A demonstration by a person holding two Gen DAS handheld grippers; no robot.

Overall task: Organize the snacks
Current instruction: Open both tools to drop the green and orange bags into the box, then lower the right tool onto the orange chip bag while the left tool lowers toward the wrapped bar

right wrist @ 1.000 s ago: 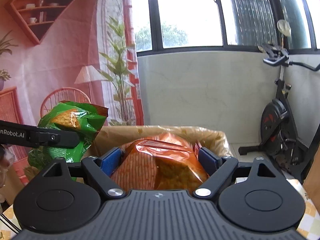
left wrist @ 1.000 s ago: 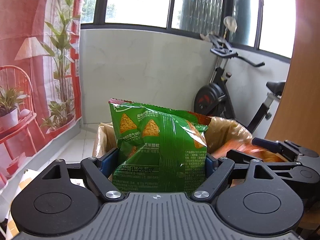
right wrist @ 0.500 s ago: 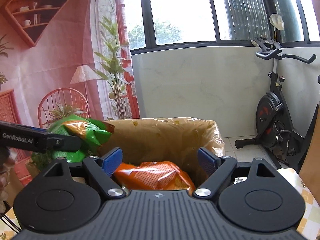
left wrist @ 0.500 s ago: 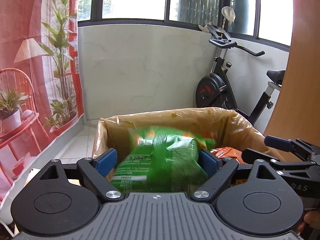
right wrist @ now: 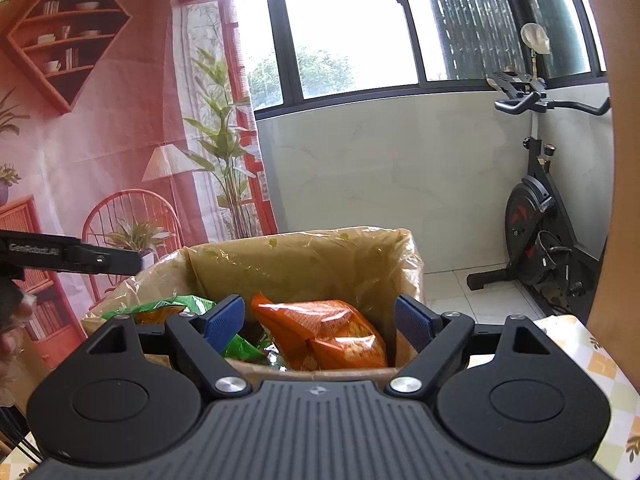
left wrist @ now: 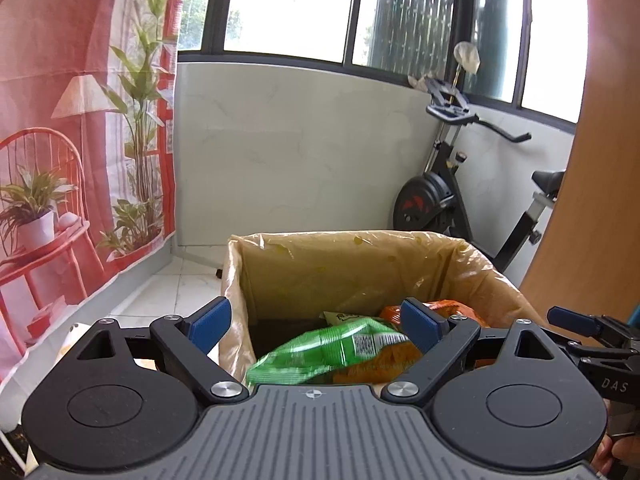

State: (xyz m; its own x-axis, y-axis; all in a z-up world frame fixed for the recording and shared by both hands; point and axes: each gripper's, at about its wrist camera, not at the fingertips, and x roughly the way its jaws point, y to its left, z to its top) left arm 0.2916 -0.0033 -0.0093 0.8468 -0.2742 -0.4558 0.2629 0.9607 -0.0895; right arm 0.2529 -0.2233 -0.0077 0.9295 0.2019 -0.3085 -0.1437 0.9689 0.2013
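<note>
Both hand-held grippers [left wrist: 316, 320] [right wrist: 320, 320] wide apart, empty-fingered.

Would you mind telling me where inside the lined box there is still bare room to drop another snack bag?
In the box, the free patch is the dark floor strip along the far liner wall, behind the green bag and orange bag. The near side, under both open grippers, left and right, is crowded with those two bags.

Snack bags [right wrist: 320, 336] fill the box [right wrist: 304, 256] bottom; its upper half stays open.
</note>
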